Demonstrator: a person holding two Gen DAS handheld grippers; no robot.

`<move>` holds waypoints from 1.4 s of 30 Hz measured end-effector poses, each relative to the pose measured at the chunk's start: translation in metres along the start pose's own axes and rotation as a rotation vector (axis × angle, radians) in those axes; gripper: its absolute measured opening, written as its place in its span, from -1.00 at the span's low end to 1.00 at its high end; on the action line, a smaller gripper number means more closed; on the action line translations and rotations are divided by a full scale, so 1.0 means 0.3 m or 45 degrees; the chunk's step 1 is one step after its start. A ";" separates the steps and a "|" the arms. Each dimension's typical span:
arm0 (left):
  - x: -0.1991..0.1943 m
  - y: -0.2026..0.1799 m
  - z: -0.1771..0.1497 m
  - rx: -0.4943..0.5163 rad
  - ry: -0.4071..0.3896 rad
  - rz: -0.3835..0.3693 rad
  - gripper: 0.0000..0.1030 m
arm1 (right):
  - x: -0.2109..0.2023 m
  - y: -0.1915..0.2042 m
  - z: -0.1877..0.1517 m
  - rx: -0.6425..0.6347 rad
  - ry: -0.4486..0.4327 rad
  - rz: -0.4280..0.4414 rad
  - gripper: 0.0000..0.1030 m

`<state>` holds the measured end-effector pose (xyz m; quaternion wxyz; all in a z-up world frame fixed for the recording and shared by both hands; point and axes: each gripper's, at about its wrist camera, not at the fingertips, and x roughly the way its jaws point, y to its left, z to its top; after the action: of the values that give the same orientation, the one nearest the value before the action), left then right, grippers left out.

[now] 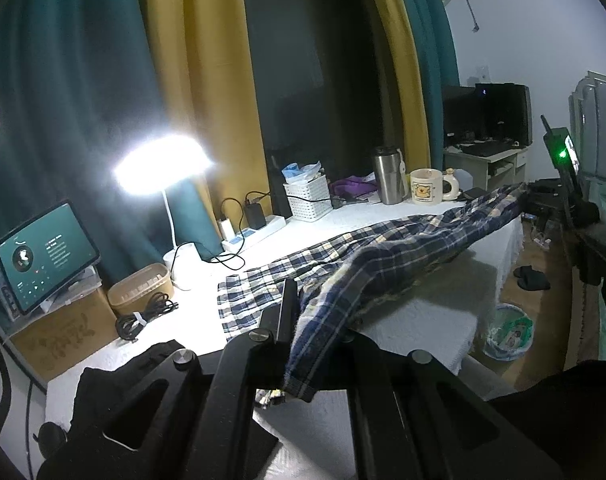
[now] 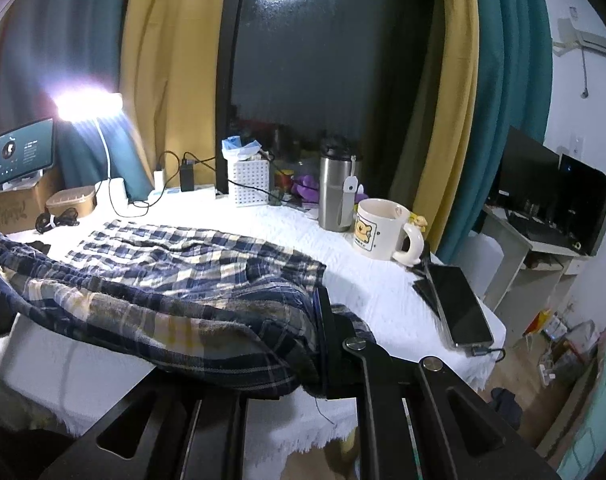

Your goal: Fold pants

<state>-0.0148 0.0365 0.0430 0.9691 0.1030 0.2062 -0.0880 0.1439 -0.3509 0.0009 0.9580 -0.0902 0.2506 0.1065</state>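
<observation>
Blue, white and yellow plaid pants (image 1: pixel 383 256) lie stretched across the white-covered table (image 1: pixel 403 316), with their near edge lifted off the cloth. My left gripper (image 1: pixel 297 312) is shut on one end of that lifted edge, and plaid cloth drapes down over its right finger. In the right wrist view the same pants (image 2: pixel 175 280) hang in a fold from my right gripper (image 2: pixel 315 320), which is shut on the other end. The far layer rests flat on the table (image 2: pixel 383 284). The right gripper's body with a green light (image 1: pixel 563 156) shows at the far right of the left wrist view.
Along the table's far side stand a lit lamp (image 1: pixel 163 168), a tablet (image 1: pixel 47 256), a power strip (image 1: pixel 255 232), a white basket (image 2: pixel 249 182), a steel tumbler (image 2: pixel 335 192) and a mug (image 2: pixel 379 230). A phone (image 2: pixel 459 304) lies near the right edge. Dark cloth (image 1: pixel 119 384) lies front left.
</observation>
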 end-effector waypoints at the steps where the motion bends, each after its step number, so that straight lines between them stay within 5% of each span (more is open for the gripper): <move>1: 0.009 0.005 0.003 -0.003 0.003 0.002 -0.95 | 0.009 0.003 0.009 -0.005 -0.001 0.000 -0.78; 42: 0.531 0.264 0.175 -0.095 0.105 -0.081 -0.95 | 0.452 -0.012 0.236 0.057 0.101 -0.015 -0.78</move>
<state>0.1653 0.0799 0.0362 0.9597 0.0636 0.2522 -0.1068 0.2929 -0.3168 -0.0056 0.9497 -0.0743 0.2901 0.0915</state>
